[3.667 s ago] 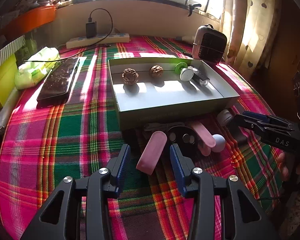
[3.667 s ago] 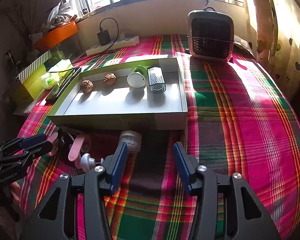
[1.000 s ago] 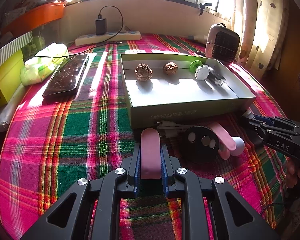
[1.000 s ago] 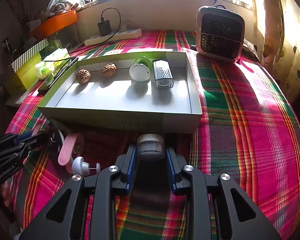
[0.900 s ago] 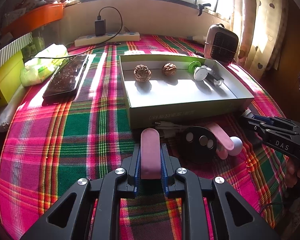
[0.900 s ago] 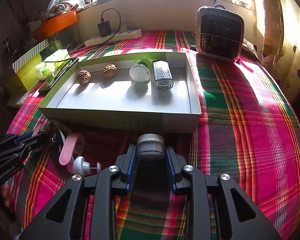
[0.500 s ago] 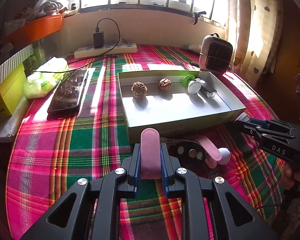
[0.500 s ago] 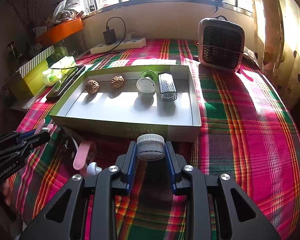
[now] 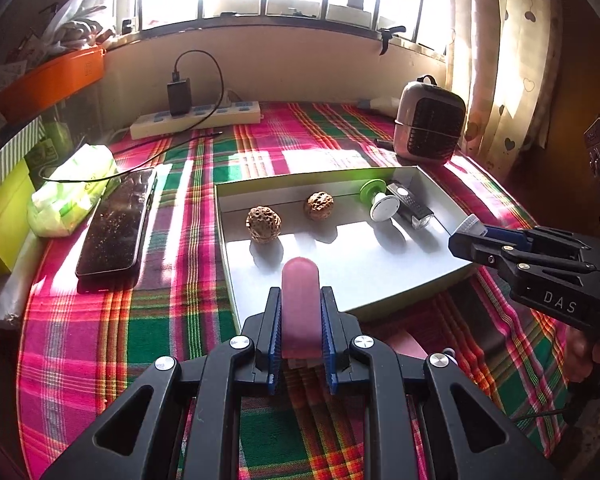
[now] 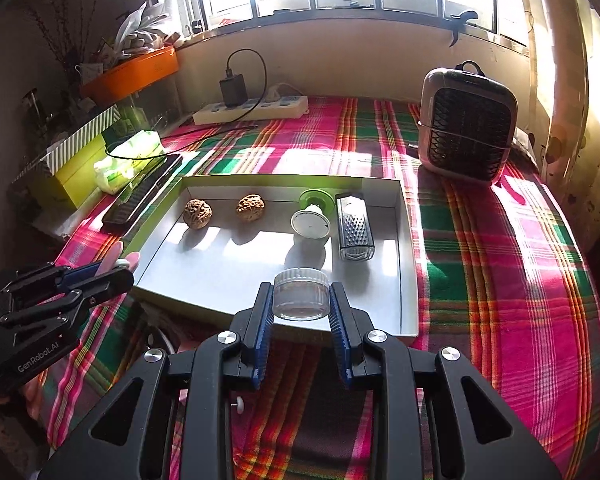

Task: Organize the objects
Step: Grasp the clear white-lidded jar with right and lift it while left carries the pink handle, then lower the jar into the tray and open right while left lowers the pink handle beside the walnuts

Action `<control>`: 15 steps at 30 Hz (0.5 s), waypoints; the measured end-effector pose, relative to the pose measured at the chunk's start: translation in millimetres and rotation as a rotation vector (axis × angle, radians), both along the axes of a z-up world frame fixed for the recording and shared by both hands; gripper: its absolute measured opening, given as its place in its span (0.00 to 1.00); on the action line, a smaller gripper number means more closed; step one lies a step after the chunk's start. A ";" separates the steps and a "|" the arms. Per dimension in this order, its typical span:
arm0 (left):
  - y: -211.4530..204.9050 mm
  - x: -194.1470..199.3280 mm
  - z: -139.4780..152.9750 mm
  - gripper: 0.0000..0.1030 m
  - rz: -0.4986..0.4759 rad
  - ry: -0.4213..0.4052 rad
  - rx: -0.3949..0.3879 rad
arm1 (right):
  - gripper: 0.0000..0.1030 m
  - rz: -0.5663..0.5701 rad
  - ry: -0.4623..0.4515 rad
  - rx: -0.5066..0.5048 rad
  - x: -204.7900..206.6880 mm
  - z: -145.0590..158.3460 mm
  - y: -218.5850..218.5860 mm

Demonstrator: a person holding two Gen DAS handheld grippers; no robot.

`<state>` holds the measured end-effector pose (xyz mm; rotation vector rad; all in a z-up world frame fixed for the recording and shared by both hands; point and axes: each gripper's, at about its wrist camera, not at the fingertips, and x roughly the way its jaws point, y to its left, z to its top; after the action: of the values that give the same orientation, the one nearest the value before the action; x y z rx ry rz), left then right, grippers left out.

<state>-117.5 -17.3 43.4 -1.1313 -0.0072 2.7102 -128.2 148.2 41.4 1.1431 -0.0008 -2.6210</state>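
Observation:
My left gripper (image 9: 300,300) is shut on a flat pink oblong piece (image 9: 300,308), held above the near edge of the shallow grey tray (image 9: 380,280). My right gripper (image 10: 301,296) is shut on a small clear jar with a ribbed white lid (image 10: 301,294), raised over the tray's near wall (image 10: 260,316). Inside the tray lie two walnuts (image 10: 197,213) (image 10: 251,208), a green-and-white round item (image 10: 311,220) and a small metal grater (image 10: 354,228). Each gripper shows at the other view's side: the right gripper (image 9: 466,236) and the left gripper (image 10: 118,270).
A plaid cloth (image 10: 500,260) covers the table. A phone (image 9: 114,224), tissue pack (image 9: 72,188) and yellow box (image 9: 0,216) lie left of the tray. A small heater (image 10: 466,128) stands back right, a power strip (image 9: 196,120) by the wall. Another pink piece (image 9: 408,346) lies under my left gripper.
Both grippers have risen off the cloth with their objects and moved forward over the tray's near edge. The loose items in front of the tray have dropped mostly out of sight.

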 end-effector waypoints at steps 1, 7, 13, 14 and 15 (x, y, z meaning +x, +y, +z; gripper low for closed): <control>1.4 -3.0 0.1 0.16 -0.006 0.001 -0.004 | 0.28 0.005 -0.002 -0.006 -3.9 0.8 -0.8; 6.8 -19.3 -1.4 0.16 -0.017 -0.001 -0.005 | 0.28 0.015 -0.015 -0.008 -28.0 0.3 -5.7; 8.5 -33.7 -5.6 0.16 -0.018 -0.015 -0.009 | 0.28 0.028 -0.032 0.006 -47.3 -2.7 -11.3; 8.8 -35.2 -6.0 0.16 -0.020 -0.015 -0.008 | 0.28 0.030 -0.033 0.007 -49.8 -3.3 -12.0; 9.3 -36.8 -6.4 0.16 -0.021 -0.015 -0.010 | 0.28 0.030 -0.035 0.008 -52.2 -4.1 -12.3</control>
<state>-154.3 -8.1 37.0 -1.1485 0.0153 2.6862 -180.5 135.9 37.3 1.1827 0.0195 -2.5764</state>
